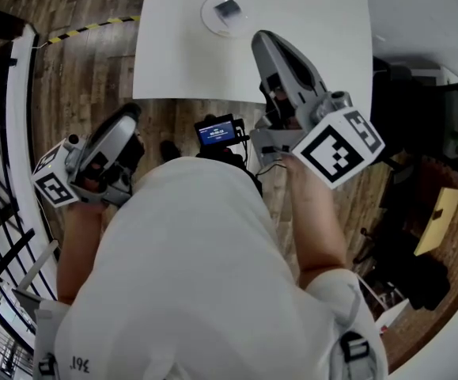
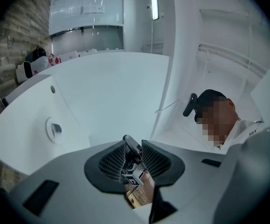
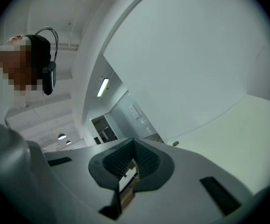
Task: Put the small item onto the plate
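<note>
The small item [image 1: 228, 9] lay on the plate [image 1: 211, 22], well apart from the left gripper [image 1: 130, 111], jaws slightly apart, and the right gripper [image 1: 262, 38], jaws together.

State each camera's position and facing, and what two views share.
Head view: head-mounted, looking steeply down at table, plate and small item; torso, left gripper, right gripper show.
Left gripper view: on the left gripper, facing the table and plate; right gripper and person's head show.
Right gripper view: on the right gripper, tilted up toward a ceiling light; person's head shows.
Shared: plate and small item, in head and left gripper views.
</note>
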A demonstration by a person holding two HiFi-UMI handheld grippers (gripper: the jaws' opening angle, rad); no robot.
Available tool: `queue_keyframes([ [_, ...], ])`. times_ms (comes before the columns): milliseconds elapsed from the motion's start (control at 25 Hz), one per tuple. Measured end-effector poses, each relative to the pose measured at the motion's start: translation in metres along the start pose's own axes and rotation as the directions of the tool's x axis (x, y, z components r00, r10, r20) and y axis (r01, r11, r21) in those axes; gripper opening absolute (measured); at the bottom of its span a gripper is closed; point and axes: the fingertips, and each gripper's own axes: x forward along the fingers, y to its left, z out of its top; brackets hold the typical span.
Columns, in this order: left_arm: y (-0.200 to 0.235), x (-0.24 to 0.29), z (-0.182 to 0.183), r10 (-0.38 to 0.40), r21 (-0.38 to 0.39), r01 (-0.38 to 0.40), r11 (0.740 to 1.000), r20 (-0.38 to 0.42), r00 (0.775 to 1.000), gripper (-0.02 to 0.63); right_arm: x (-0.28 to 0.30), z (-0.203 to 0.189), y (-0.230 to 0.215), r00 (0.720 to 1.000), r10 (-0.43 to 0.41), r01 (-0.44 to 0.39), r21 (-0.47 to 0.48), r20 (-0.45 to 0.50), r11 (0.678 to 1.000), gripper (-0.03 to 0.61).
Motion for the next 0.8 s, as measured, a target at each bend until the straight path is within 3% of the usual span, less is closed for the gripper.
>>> queue_keyframes([
  [440,0.003,0.012,-0.016,-0.050,-0.054,0.046,0.997,-0.087,0.995,0.104,-0.012,0.009,0.000,0.998,-0.037,0.039,-0.031,0.058,0.999,0.000],
  [800,0.004,0.016,-0.024,-0.066,-0.077,0.058,0.995,-0.107,0.992,0.104,-0.025,0.003,-0.009,0.996,-0.066,0.068,-0.028,0.057,0.997,0.000],
])
